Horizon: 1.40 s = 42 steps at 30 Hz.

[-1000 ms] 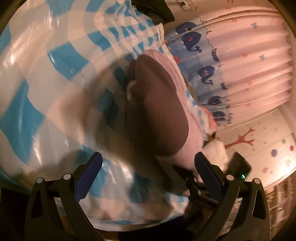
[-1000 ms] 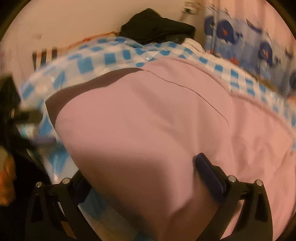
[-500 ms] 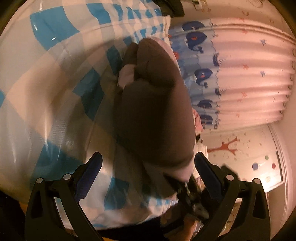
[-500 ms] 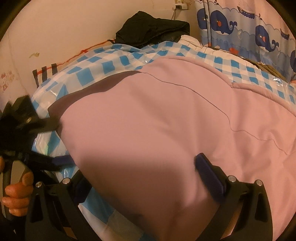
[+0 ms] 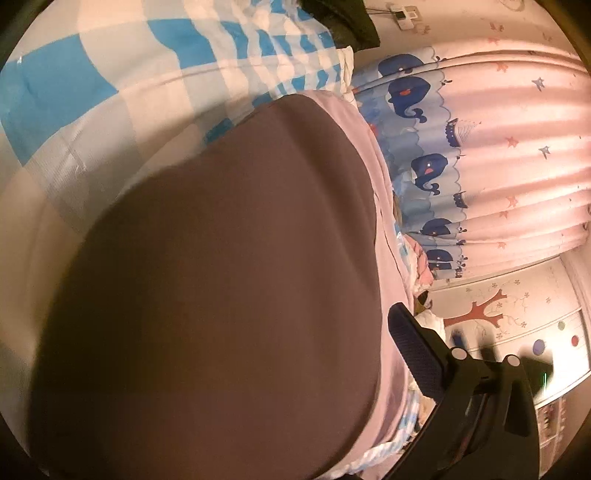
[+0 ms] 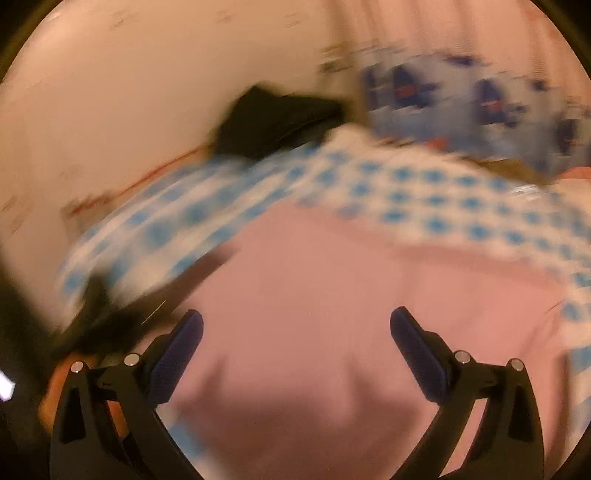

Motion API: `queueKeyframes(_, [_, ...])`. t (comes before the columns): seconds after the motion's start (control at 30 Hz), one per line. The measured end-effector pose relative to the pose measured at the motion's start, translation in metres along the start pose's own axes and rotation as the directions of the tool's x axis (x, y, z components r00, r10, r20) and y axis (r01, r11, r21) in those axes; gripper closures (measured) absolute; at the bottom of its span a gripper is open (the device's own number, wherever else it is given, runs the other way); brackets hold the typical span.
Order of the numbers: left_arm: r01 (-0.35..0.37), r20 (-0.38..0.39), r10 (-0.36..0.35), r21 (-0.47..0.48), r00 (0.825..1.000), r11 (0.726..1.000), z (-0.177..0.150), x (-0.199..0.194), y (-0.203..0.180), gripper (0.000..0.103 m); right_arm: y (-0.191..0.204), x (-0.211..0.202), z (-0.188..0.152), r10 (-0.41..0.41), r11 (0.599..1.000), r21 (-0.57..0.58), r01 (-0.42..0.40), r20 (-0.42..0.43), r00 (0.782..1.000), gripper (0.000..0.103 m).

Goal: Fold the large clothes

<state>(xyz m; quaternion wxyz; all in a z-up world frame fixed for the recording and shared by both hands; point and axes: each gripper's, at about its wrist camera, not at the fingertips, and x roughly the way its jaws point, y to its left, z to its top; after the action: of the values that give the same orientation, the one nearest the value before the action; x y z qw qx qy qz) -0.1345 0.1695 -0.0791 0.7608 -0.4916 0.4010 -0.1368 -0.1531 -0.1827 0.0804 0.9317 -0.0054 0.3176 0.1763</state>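
The large garment is pink with a dark brown panel. Its brown part [image 5: 229, 288] fills most of the left wrist view, with a pink edge [image 5: 373, 155] along its right side. My left gripper [image 5: 295, 343] has its jaws spread wide. Only its right finger [image 5: 413, 354] shows, since the brown cloth lies over the left one. In the blurred right wrist view the pink cloth [image 6: 332, 280] spreads over the bed. My right gripper [image 6: 295, 332] stands open above it, and nothing is pinched between its blue pads [image 6: 181, 347].
The bed has a glossy blue and white check cover [image 5: 110, 74] [image 6: 406, 181]. A black garment [image 6: 273, 118] [image 5: 343, 22] lies at its far end by the wall. A whale-print curtain [image 5: 480, 147] hangs to the right. A person's hand [image 6: 55, 402] shows at lower left.
The left gripper has pushed in close, so the brown cloth now covers its left finger. The right gripper has let the pink cloth go and swung upward; its view is now blurred.
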Motion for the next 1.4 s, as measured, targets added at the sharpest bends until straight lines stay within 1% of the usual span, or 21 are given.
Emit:
queueKeyframes(0.13, [0.001,0.009,-0.001,-0.004,1.0,1.0,0.001,0.001,0.0,0.007,-0.053,0.087,0.042,-0.132,0.987,0.071,0.142,-0.12,0.984,0.006])
queueKeyframes(0.23, [-0.004,0.027,0.003,0.014,1.0,1.0,0.0,0.002,0.0,0.007,-0.075,0.158,0.037,-0.259,0.96,0.045,0.277,-0.235,0.937,0.006])
queueKeyframes(0.27, [-0.008,0.032,0.007,0.026,0.999,1.0,0.001,0.003,-0.002,0.008,-0.087,0.192,0.02,-0.256,0.958,0.044,0.284,-0.319,0.913,0.006])
queueKeyframes(0.3, [-0.005,0.034,0.004,0.037,0.999,0.999,0.001,0.004,-0.003,0.008,-0.093,0.208,0.009,-0.233,0.961,0.06,0.272,-0.358,0.904,0.005])
queueKeyframes(0.37, [-0.004,0.045,0.001,0.062,0.999,0.998,0.004,0.006,-0.009,0.013,-0.094,0.207,0.01,-0.246,0.956,0.062,0.286,-0.356,0.901,0.005])
queueKeyframes(0.43, [-0.005,0.05,0.004,0.03,0.999,1.0,0.006,0.008,-0.004,0.014,-0.093,0.197,0.016,-0.22,0.963,0.065,0.262,-0.37,0.903,0.006])
queueKeyframes(0.5, [0.007,0.052,-0.008,0.005,0.999,1.0,0.008,0.009,-0.001,0.014,-0.089,0.156,0.026,-0.166,0.98,0.061,0.192,-0.298,0.94,0.006])
queueKeyframes(0.6, [0.021,0.047,-0.019,-0.028,0.999,0.999,0.012,0.009,0.002,0.014,-0.073,0.091,0.02,-0.202,0.979,-0.004,0.204,-0.158,0.966,0.006])
queueKeyframes(0.67, [0.02,0.05,-0.017,-0.056,0.999,0.998,0.015,0.011,0.004,0.013,-0.069,0.072,-0.008,-0.27,0.963,-0.035,0.267,-0.127,0.955,0.006])
queueKeyframes(0.73, [0.014,0.06,-0.011,-0.056,0.998,0.998,0.016,0.014,0.003,0.009,-0.068,0.109,-0.043,-0.313,0.948,-0.139,0.285,-0.256,0.915,0.006])
queueKeyframes(0.77, [0.019,0.063,-0.017,-0.031,0.998,0.999,0.015,0.016,-0.002,0.008,-0.071,0.118,-0.054,-0.293,0.955,-0.126,0.269,-0.264,0.919,0.005])
queueKeyframes(0.83, [-0.009,0.092,0.011,-0.014,0.996,1.0,0.01,0.012,-0.001,0.008,-0.073,0.116,-0.042,-0.288,0.957,-0.113,0.266,-0.3,0.909,0.006])
queueKeyframes(0.87, [-0.008,0.092,0.011,-0.025,0.996,1.0,0.01,0.012,0.002,0.008,-0.072,0.109,-0.035,-0.272,0.962,-0.097,0.254,-0.308,0.912,0.006])
queueKeyframes(0.93, [0.004,0.088,0.0,-0.035,0.996,0.999,0.011,0.011,0.005,0.008,-0.057,0.079,-0.027,-0.246,0.969,-0.095,0.229,-0.243,0.938,0.006])
queueKeyframes(1.03, [0.0,0.087,0.002,-0.023,0.996,1.0,0.013,0.013,0.003,0.008,-0.025,0.023,-0.045,-0.234,0.968,-0.121,0.219,-0.13,0.964,0.006])
queueKeyframes(1.07, [-0.002,0.088,0.004,-0.023,0.996,1.0,0.014,0.013,0.003,0.008,-0.02,0.023,-0.054,-0.235,0.968,-0.126,0.219,-0.133,0.963,0.006])
queueKeyframes(1.13, [-0.002,0.095,0.005,-0.024,0.995,1.0,0.013,0.013,0.004,0.008,-0.017,0.047,-0.088,-0.245,0.963,-0.168,0.211,-0.225,0.943,0.006])
queueKeyframes(1.17, [-0.005,0.098,0.006,-0.015,0.995,1.0,0.012,0.013,0.003,0.008,-0.021,0.053,-0.101,-0.23,0.967,-0.155,0.201,-0.2,0.952,0.006])
queueKeyframes(1.27, [-0.012,0.115,0.012,-0.007,0.993,1.0,0.007,0.007,0.006,0.008,-0.022,0.046,-0.083,-0.222,0.974,-0.099,0.202,-0.263,0.939,0.006])
queueKeyframes(1.33, [0.002,0.112,-0.001,-0.014,0.994,1.0,0.007,0.005,0.01,0.01,-0.008,0.017,-0.07,-0.227,0.971,-0.11,0.211,-0.158,0.961,0.006])
queueKeyframes(1.4, [0.011,0.104,-0.009,-0.019,0.995,1.0,0.008,0.004,0.012,0.01,0.002,0.007,-0.074,-0.265,0.958,-0.144,0.247,-0.122,0.956,0.006])
